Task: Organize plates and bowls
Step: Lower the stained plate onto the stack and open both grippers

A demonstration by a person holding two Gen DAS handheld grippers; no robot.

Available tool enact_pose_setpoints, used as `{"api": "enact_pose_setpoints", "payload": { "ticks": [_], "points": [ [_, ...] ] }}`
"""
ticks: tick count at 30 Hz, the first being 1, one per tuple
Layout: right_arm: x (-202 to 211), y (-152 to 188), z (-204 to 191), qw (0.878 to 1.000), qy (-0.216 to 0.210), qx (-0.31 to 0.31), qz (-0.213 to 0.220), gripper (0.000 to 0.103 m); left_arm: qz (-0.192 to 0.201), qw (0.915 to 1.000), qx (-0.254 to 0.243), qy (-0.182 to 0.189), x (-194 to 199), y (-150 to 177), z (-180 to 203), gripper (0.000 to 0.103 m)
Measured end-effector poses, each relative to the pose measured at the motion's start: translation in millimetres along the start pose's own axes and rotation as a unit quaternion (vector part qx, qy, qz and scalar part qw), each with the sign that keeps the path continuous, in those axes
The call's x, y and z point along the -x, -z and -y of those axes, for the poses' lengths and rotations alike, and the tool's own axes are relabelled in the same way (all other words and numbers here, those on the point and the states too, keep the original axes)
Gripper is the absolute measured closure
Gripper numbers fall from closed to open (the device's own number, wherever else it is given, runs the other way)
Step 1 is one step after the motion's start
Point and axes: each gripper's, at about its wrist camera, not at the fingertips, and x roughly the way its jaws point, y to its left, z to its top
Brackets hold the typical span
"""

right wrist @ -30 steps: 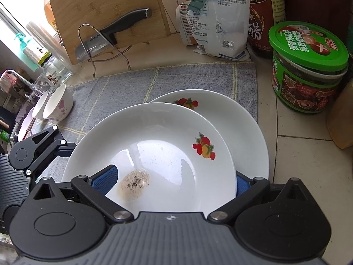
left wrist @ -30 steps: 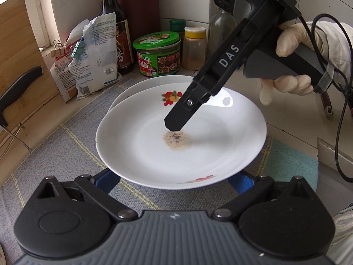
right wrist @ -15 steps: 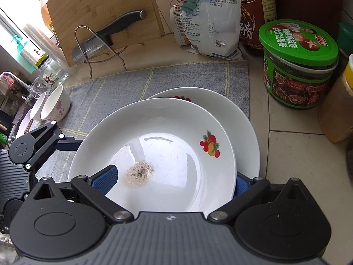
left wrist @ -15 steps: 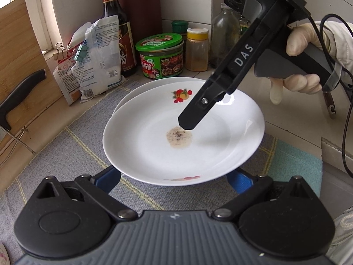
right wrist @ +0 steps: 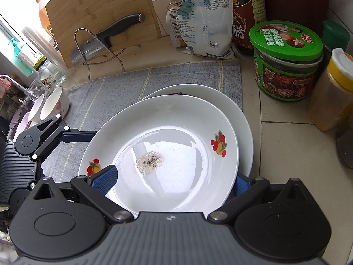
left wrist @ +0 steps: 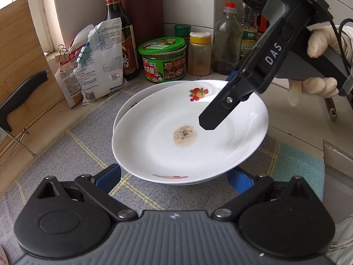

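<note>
A white plate (right wrist: pixel 176 165) with a speckled smear at its centre is carried face-up, tilted, low over a second plate (right wrist: pixel 242 119) on the grey mat (right wrist: pixel 123 84). Its near rim is clamped between the right gripper (right wrist: pixel 174 182)'s blue fingers (right wrist: pixel 104 180). The left gripper (left wrist: pixel 174 180) is spread apart around the plate's opposite edge. A gloved hand (left wrist: pixel 320 44) is wrapped round the right handle.

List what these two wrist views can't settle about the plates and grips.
- Left gripper: the top plate covers its fingertips in the left wrist view, so contact is unclear.
- Right gripper: the right wrist view hides its right finger under the plate rim; grip unconfirmed.
- Lower plate: mostly covered by the top plate in both views; its surface is unreadable.
- Bowls: small, near the left edge of the right wrist view; count uncertain.
</note>
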Motion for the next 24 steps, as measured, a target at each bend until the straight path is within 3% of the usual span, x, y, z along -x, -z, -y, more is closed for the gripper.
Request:
{"api": "enact_pose_setpoints", "payload": {
  "ticks": [24],
  "points": [
    [5, 6, -26, 0.997, 0.073, 0.012, -0.026, 0.000, 0.016, 0.9998, -0.003, 0.005, 2, 1, 0, 0.001]
  ]
}}
